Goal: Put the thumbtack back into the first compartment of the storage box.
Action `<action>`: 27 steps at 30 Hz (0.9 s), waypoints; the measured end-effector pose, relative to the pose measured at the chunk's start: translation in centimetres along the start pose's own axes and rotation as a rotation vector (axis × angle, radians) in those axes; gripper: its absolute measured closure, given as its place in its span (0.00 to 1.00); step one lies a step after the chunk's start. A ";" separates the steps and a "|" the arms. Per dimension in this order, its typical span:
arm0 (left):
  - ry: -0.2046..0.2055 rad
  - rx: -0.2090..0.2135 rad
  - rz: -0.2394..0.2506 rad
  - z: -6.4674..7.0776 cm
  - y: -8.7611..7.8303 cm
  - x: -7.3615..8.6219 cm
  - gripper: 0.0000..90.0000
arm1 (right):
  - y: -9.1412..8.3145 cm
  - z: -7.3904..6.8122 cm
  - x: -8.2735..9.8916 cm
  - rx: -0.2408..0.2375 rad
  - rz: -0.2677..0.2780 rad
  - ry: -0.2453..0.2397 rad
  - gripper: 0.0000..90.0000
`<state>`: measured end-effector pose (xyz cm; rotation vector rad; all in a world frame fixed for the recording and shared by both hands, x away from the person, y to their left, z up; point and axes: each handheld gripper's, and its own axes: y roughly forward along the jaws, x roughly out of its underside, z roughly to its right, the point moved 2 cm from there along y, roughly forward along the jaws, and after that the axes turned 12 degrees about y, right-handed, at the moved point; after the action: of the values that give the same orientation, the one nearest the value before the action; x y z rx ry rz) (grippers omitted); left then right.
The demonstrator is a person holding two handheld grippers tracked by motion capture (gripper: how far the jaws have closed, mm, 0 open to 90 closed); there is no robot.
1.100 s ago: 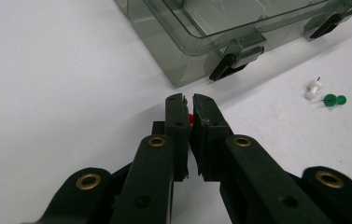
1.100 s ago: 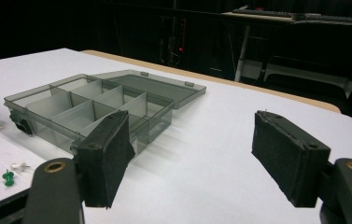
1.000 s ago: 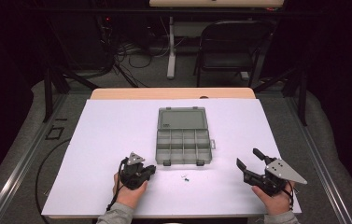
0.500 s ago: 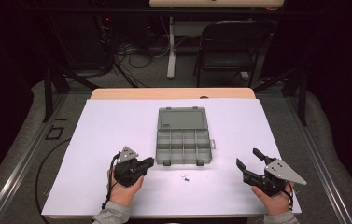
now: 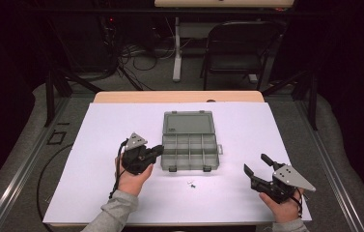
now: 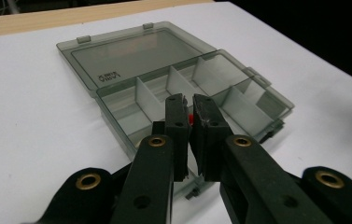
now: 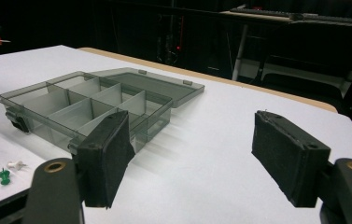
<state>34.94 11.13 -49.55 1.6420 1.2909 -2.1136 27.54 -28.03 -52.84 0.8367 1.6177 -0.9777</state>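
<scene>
While my left gripper [image 6: 188, 109] pinches a red pin [image 6: 190, 119], the open box [image 5: 189, 145] lies right ahead, and my right gripper [image 5: 256, 163] waits wide open.

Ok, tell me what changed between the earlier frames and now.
The left gripper rose off the sheet and moved toward the organizer box, its fingers pinched on a red pushpin the whole time. The right gripper stayed open in place. The box and the green pushpin and white pushpin on the sheet did not move.
</scene>
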 end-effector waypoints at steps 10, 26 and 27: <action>-0.028 0.001 -0.047 -1.1 3.4 0.0 0.95 | 0.1 0.1 0.1 0.002 -0.003 0.001 0.31; -0.066 -0.017 -0.120 -2.9 7.6 0.0 0.94 | 0.1 0.1 0.1 -0.002 -0.006 0.001 0.31; -0.066 -0.017 -0.120 -2.9 7.6 0.0 0.94 | 0.1 0.1 0.1 -0.002 -0.006 0.001 0.31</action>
<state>41.51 8.50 -53.61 1.5101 1.4158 -2.1986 27.65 -28.11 -52.94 0.8310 1.6228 -0.9798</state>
